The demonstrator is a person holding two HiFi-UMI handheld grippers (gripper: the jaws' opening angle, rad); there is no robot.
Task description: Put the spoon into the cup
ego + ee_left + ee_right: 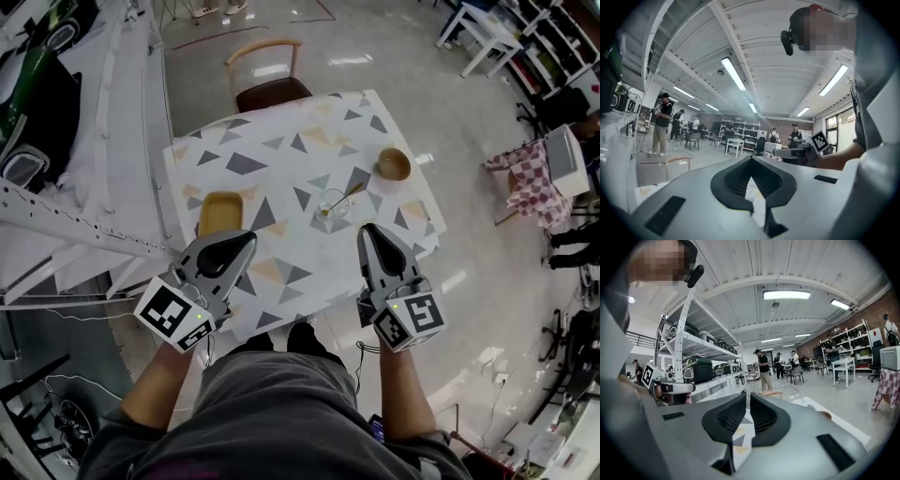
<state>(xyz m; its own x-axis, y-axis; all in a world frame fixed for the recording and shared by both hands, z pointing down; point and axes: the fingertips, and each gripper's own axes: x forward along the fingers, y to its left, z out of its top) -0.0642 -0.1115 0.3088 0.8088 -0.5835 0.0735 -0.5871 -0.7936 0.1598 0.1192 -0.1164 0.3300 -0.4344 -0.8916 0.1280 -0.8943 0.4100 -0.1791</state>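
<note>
The table (281, 281) fills the middle of the head view, and its near edge is covered by both grippers. The left gripper (248, 237) is held over the lower-left part of the cloth and the right gripper (367, 228) over the lower right. Bare cloth lies between them and up to the cup (330, 204). The cup sits right of table centre, and the spoon (345, 197) already leans in it with its handle pointing upper right. A bowl (394, 164) sits near the right edge, a tray (221, 213) near the left edge, and a chair (267, 70) at the far edge.

The cup is clear glass, so its outline is faint and the spoon's bowl cannot be made out. In both gripper views the table is mostly hidden by the grey bodies, and only a sliver of cloth shows.

The left gripper (751, 159) is clenched at the tips on nothing. The right gripper (746, 397) is likewise clenched, with a thin slit left and nothing held. The pads are black and ribbed. The cloth is white with grey and tan triangles, the bowl is round and wooden, and the tray is a tan rounded rectangle.
</note>
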